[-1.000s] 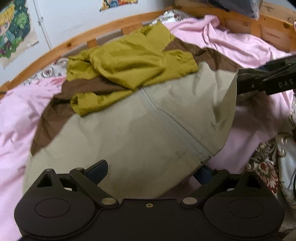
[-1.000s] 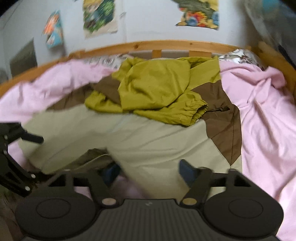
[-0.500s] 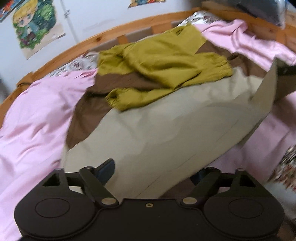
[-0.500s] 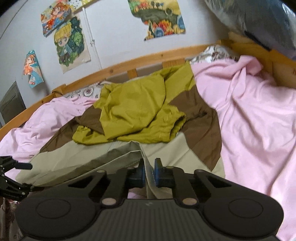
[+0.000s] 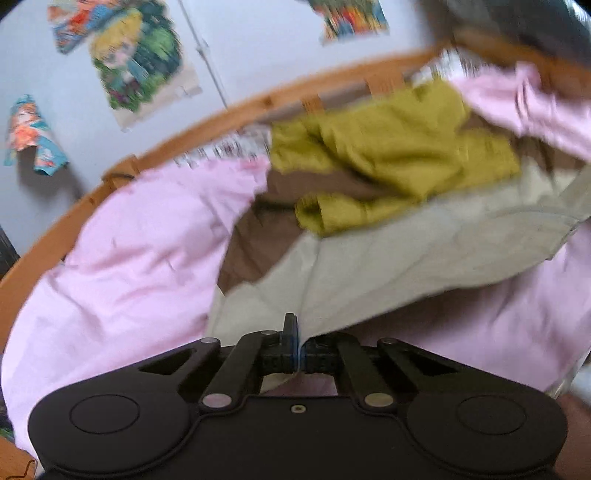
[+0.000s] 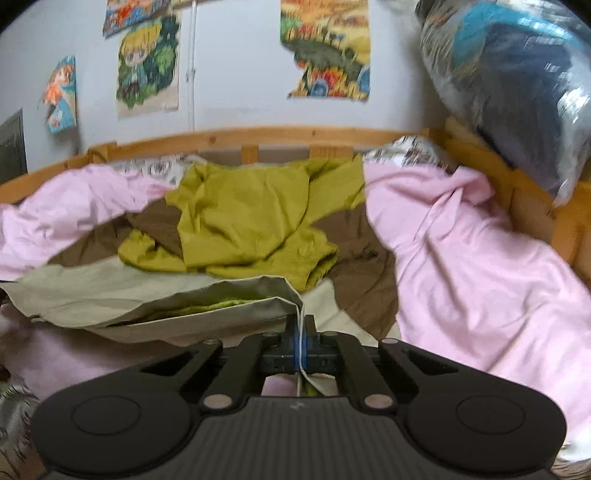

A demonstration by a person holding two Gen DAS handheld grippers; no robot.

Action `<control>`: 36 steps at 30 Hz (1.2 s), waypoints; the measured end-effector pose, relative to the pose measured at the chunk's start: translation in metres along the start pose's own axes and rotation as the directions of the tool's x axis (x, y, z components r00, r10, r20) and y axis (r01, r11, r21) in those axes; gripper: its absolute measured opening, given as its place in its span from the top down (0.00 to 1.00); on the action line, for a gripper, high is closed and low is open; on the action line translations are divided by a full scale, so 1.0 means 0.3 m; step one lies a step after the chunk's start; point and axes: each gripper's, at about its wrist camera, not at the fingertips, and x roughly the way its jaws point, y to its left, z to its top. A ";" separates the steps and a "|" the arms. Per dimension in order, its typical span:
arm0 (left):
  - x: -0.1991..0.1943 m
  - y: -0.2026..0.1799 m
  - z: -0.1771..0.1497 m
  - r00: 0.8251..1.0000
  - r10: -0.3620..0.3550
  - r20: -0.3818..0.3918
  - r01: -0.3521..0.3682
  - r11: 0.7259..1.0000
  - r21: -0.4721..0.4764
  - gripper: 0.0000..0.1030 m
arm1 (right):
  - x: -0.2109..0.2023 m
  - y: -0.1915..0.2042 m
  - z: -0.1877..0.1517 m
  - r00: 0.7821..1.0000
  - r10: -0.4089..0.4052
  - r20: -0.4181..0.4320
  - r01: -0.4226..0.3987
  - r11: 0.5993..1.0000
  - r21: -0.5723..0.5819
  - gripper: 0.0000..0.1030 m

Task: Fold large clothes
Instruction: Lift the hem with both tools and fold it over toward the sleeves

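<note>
We see both tongs clenched on the near hem of the jacket (image 6: 236, 206): the left gripper (image 5: 298, 345) and right gripper (image 6: 300, 341) each pinch beige fabric, lifted off the pink sheet (image 6: 480, 266); the jacket's olive top lies toward the bed's far rail (image 6: 258, 138).

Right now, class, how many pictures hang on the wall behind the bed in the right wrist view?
4: one at the top left edge, a blond cartoon figure below it, a small one far left, a landscape right of centre. Others may lie outside the frame.
</note>
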 end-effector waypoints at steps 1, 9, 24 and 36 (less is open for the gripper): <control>-0.029 0.001 0.015 1.000 -0.001 0.028 0.001 1.000 -0.007 1.00 | -0.025 -0.012 0.012 1.000 -0.007 0.018 0.007 1.000 0.002 0.99; -0.324 0.041 0.080 0.979 -0.070 0.189 0.077 0.997 -0.030 1.00 | -0.308 -0.028 0.080 0.980 -0.092 0.176 0.079 0.994 0.080 0.99; -0.400 0.145 0.331 0.959 -0.064 0.275 0.086 0.994 -0.068 1.00 | -0.454 0.062 0.303 0.923 -0.150 0.353 0.163 0.987 -0.007 0.99; 0.349 0.116 0.742 0.999 -0.028 0.040 0.033 0.991 -0.128 1.00 | 0.277 -0.060 0.541 0.937 -0.218 0.272 0.249 0.965 -0.083 0.98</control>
